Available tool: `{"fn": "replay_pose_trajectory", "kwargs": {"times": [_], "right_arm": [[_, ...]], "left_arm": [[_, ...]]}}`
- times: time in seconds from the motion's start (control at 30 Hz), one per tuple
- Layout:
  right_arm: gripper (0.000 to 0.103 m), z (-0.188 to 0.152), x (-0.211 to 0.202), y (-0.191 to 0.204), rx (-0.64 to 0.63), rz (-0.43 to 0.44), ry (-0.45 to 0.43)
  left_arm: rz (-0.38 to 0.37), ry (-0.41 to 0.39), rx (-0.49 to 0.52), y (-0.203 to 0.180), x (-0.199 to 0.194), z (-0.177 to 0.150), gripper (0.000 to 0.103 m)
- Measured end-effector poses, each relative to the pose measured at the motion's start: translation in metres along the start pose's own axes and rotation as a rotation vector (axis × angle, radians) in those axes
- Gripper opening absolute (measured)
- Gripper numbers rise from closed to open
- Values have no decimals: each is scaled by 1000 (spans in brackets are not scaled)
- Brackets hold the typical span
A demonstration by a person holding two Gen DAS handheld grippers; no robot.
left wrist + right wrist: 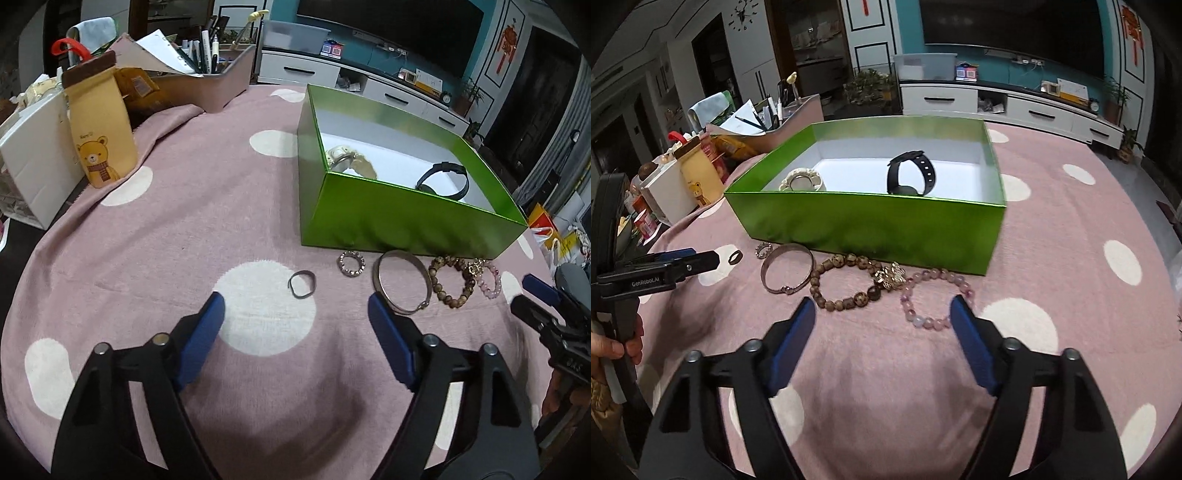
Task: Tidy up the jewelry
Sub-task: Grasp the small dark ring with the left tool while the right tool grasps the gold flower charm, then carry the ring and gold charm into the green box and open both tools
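Left wrist view is showing a pink cloth (184, 229) with white dots lying over the table, a TV cabinet (369, 85) standing far behind. The left gripper (295, 306) is hanging wide, with nothing between its jaws, near a small dark ring (302, 283). Right of the ring, a beaded ring (351, 263), silver bangle (402, 280), brown bead bracelet (448, 281) and pink bead bracelet (936, 299) are lying along the near wall of the green box (388, 221), which is holding a white watch (801, 180) and a black watch (910, 173). The right gripper (882, 306) is gaping empty over the pink bracelet, with bare cloth lying to its right.
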State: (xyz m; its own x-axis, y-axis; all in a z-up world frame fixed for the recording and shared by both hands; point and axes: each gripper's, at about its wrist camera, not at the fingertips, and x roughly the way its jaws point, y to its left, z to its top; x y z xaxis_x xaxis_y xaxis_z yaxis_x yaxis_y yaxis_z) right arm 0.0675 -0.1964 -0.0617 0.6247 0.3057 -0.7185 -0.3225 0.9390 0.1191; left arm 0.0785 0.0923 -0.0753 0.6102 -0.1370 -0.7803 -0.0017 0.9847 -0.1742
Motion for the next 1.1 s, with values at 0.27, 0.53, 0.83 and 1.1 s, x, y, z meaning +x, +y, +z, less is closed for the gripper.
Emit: {"fn": "replay_pose_trajectory", "kwargs": {"times": [0.27,0.53,0.83,1.1], "right_arm": [[51,10,22,0,-20,7,15],[44,16,40,0,-41,3,37],[31,18,57,2,-63,-7,60],[24,18,58,4,-89,-13,56]], "left_arm": [[-1,35,68,-9,20,8,54],[-13,51,97,-11,31,13,50],[19,48,172,-17,35,13,33],[-8,40,154,-13,33,12,19]]}}
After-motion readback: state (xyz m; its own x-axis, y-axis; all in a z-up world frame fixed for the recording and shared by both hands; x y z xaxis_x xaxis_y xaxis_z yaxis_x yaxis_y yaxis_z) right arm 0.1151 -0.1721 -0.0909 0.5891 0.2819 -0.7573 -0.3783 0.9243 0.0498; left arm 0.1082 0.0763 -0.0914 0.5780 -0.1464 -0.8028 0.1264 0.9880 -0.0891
